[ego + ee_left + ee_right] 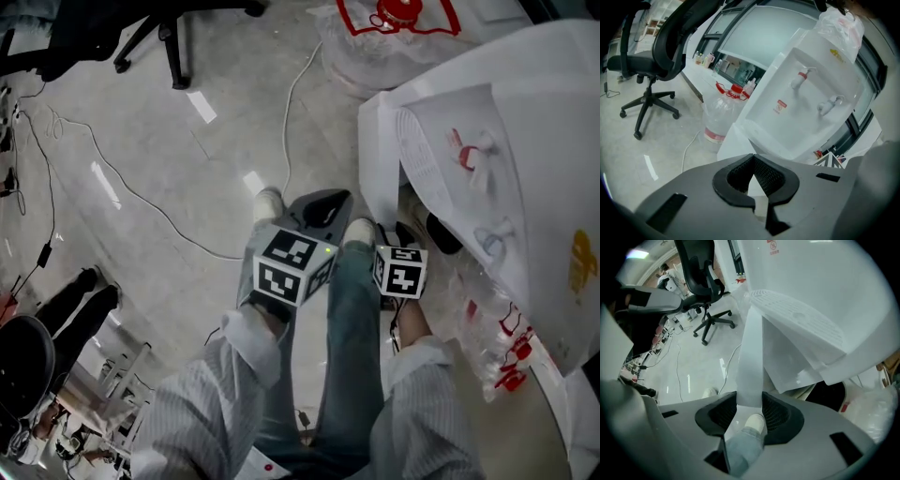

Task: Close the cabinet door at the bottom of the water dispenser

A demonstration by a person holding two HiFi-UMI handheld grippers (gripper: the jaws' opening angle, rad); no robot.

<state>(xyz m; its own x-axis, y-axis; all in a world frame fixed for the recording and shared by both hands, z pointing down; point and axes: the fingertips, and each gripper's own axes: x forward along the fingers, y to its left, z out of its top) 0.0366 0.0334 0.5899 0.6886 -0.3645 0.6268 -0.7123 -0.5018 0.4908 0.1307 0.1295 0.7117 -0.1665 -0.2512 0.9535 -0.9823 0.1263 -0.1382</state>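
the right gripper (pixel 749 403) has its jaws narrowed on the free edge of the open cabinet door (pixel 751 357), with a pad touching each face. the water dispenser (pixel 811 291) stands just beyond it, to the right. the left gripper (pixel 753 164) has its jaws together, holding nothing.

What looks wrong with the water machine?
The cabinet door at the bottom of the water dispenser stands open, swung out from the body instead of lying flush. Its edge runs between the jaws of the right tool, and the pads seem to sit against it.
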